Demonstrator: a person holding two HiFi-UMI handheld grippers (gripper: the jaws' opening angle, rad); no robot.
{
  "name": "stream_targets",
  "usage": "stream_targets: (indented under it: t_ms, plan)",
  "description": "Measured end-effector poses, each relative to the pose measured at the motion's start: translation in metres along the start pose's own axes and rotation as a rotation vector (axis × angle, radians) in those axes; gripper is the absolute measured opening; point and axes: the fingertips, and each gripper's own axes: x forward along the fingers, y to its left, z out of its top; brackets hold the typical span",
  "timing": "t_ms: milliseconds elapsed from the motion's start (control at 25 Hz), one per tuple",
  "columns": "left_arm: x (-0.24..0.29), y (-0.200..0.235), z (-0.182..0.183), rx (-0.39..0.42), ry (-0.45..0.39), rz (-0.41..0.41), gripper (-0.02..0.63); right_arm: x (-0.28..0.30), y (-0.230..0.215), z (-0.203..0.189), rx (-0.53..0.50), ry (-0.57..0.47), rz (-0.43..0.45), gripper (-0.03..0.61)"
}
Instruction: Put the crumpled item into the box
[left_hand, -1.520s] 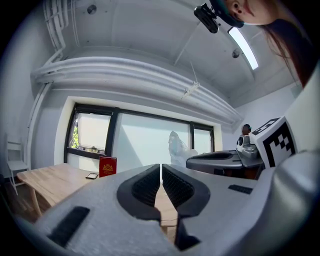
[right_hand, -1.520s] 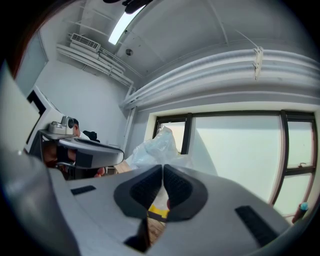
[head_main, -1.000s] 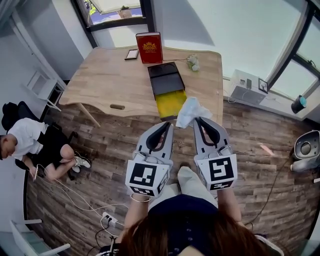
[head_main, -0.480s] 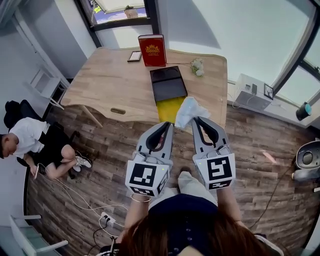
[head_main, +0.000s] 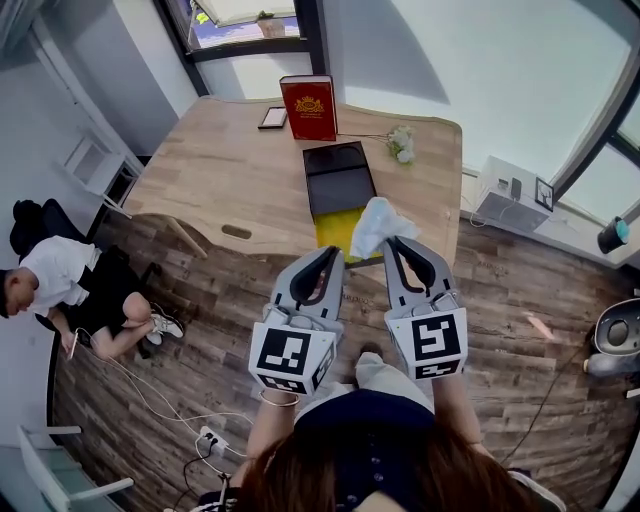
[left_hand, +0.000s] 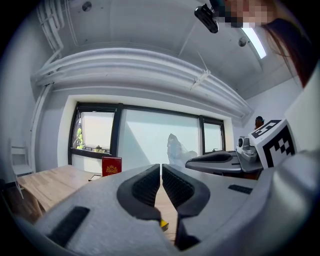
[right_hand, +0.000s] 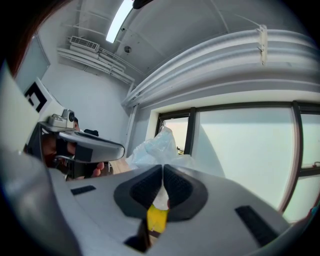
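The carrying step is judged to be in hand. Nearest the operator, the left gripper (head_main: 333, 256) is held with its jaws pressed together and nothing between them. Beside it, the right gripper (head_main: 391, 243) is clamped on the crumpled item (head_main: 375, 224), a pale sheet bunched above the jaw tips. The item is held in the air over the near edge of the table (head_main: 210, 170), just beside the yellow tray of the open box (head_main: 333, 226). Farther back, a red object (head_main: 308, 107) stands upright. Next, the right gripper should be brought over the tray, lowered, and its jaws parted.
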Motion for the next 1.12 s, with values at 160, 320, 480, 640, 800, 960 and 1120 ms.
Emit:
stream_targets:
  t_ms: [160, 320, 480, 640, 800, 960, 1120]
  plan:
    - [0.011, 0.007, -0.001, -0.004, 0.005, 0.012, 0.035, 0.014, -0.007, -0.005, -0.004, 0.011, 0.012, 0.031]
    - [0.023, 0.015, -0.001, -0.009, 0.012, 0.023, 0.034, 0.029, -0.012, -0.008, -0.008, 0.022, 0.029, 0.031]
    - [0.033, 0.022, -0.001, -0.012, 0.017, 0.04, 0.035, 0.042, -0.016, -0.012, -0.017, 0.033, 0.049, 0.031]
    - [0.04, 0.027, -0.003, -0.015, 0.019, 0.068, 0.035, 0.054, -0.018, -0.022, -0.04, 0.054, 0.083, 0.031]
    - [0.048, 0.032, -0.005, -0.024, 0.027, 0.1, 0.035, 0.065, -0.02, -0.033, -0.055, 0.079, 0.122, 0.031]
    - [0.057, 0.036, -0.006, -0.027, 0.031, 0.141, 0.035, 0.075, -0.023, -0.042, -0.079, 0.098, 0.164, 0.031]
    - [0.062, 0.04, -0.008, -0.034, 0.041, 0.173, 0.035, 0.085, -0.024, -0.054, -0.1, 0.126, 0.205, 0.031]
